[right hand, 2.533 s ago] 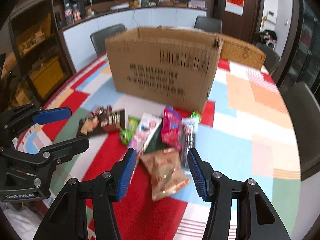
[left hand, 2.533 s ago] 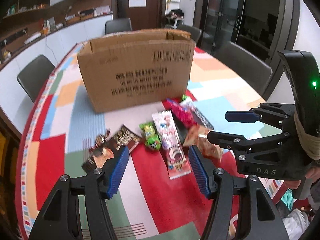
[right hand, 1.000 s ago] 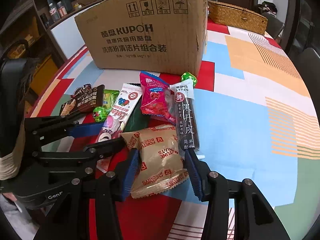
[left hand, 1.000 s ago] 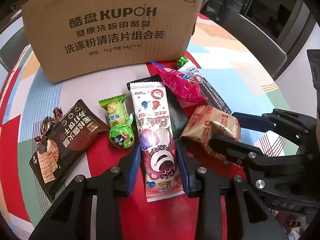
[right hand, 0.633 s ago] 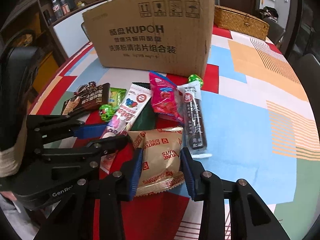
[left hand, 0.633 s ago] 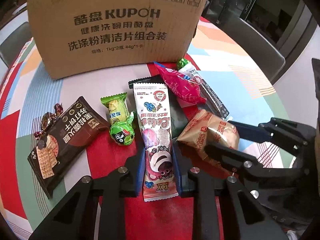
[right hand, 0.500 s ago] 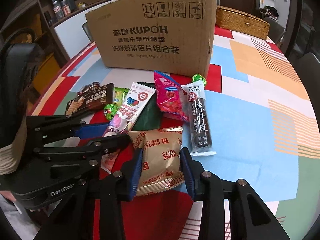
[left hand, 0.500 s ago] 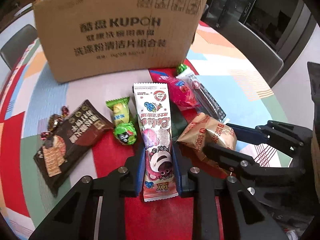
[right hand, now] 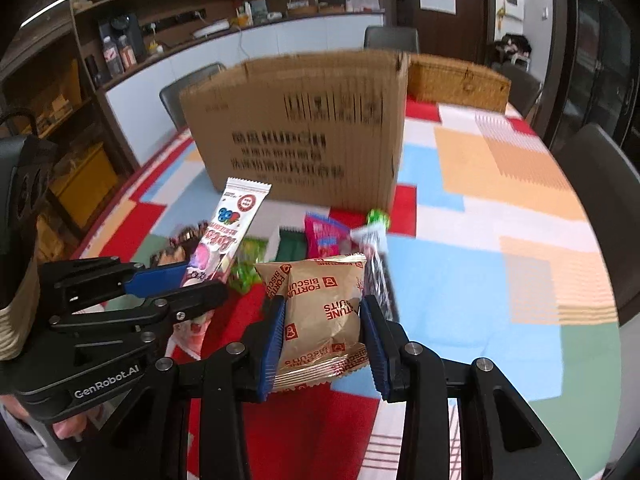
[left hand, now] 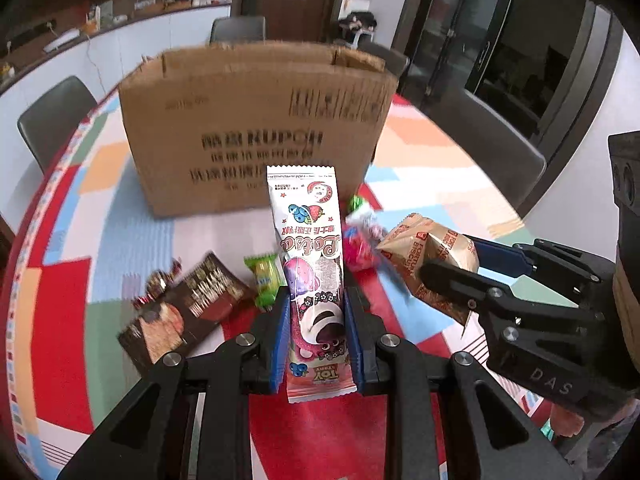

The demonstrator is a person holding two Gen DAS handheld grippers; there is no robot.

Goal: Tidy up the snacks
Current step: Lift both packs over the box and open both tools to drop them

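Left gripper [left hand: 316, 344]: two blue-padded fingers pressed onto the lower part of one long pink-and-white snack packet [left hand: 310, 264], which stands up off the table, its top edge in front of the box face.
Right gripper [right hand: 324, 340]: two blue-padded fingers pinching one gold fortune biscuit bag [right hand: 320, 312] by its sides, the bag raised clear of the table.
Grippers relative to each other: side by side; in the left wrist view the right one comes in from the right with the gold bag in its fingers.
Cardboard box [left hand: 256, 128]: one, large, open-topped, upright on the table behind the snacks; printing on its face is blurred.
Snacks left on the table, left wrist view: one dark brown biscuit pack [left hand: 188, 308], one small wrapped sweet [left hand: 156, 284] just beside it, one green-and-yellow candy [left hand: 266, 276] near the held packet.
Snacks left on the table, right wrist view: one magenta pouch [right hand: 326, 236], one dark green packet [right hand: 290, 244] beside it, one dark strip-shaped pack [right hand: 378, 272] partly behind the gold bag, one small green wrapped sweet [right hand: 378, 216] near the box corner.
Table [right hand: 500, 208]: one, covered in a cloth of red, blue, orange, green and white blocks.
Wicker basket [right hand: 456, 80]: one, behind the box to its right.
Chairs [left hand: 52, 112]: dark ones stand around the table; the full count cannot be told.
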